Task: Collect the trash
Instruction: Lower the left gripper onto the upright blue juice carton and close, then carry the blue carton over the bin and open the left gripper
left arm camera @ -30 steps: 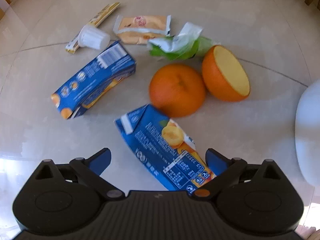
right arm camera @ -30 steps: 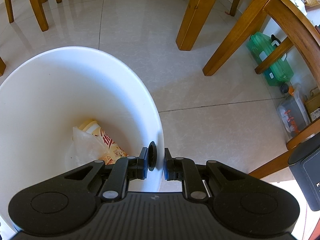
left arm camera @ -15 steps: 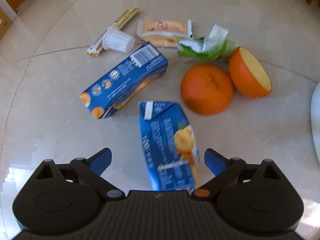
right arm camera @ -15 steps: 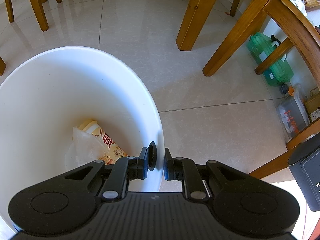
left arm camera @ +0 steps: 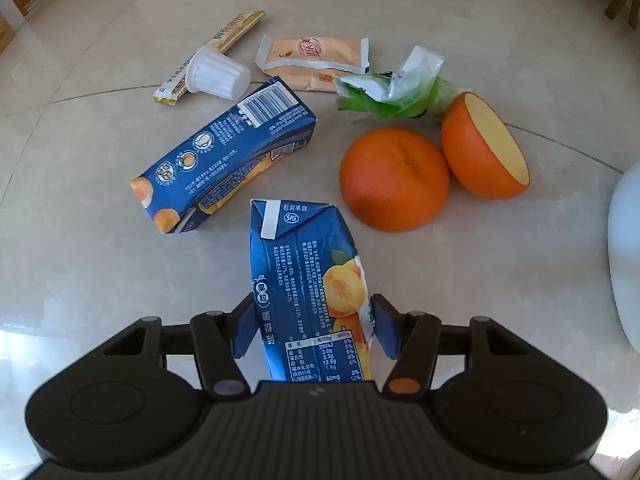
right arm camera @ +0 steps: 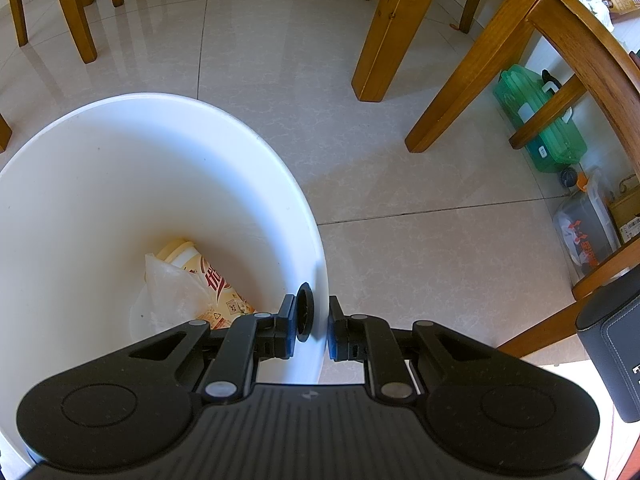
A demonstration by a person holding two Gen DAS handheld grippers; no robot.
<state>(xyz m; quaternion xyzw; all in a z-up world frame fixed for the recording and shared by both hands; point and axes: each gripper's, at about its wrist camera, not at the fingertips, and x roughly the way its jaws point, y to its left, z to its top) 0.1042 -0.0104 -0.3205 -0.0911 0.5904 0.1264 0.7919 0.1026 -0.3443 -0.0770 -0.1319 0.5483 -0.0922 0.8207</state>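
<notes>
On the tiled floor, a blue juice carton (left arm camera: 304, 280) lies lengthwise between my left gripper's fingers, and the left gripper (left arm camera: 314, 330) is shut on its near end. Beyond it lie a second blue carton (left arm camera: 224, 160), a whole orange (left arm camera: 394, 178), a halved orange (left arm camera: 484, 148), a green wrapper (left arm camera: 396, 88), a beige sachet (left arm camera: 316, 58), a small white cup (left arm camera: 216, 74) and a gold stick packet (left arm camera: 224, 44). My right gripper (right arm camera: 314, 328) is shut on the rim of a white bin (right arm camera: 120, 184). A printed cup and a clear bag (right arm camera: 200, 280) lie at the bin's bottom.
The bin's white wall (left arm camera: 626, 248) shows at the right edge of the left wrist view. Wooden table legs (right arm camera: 392, 28) and chair legs (right arm camera: 76, 12) stand beyond the bin. A green container (right arm camera: 540, 120) and a dark box (right arm camera: 612, 344) sit to the right.
The left gripper's fingers have closed from wide open onto the near carton, which has turned from slanted to lengthwise between them. The right gripper and the bin have not moved.
</notes>
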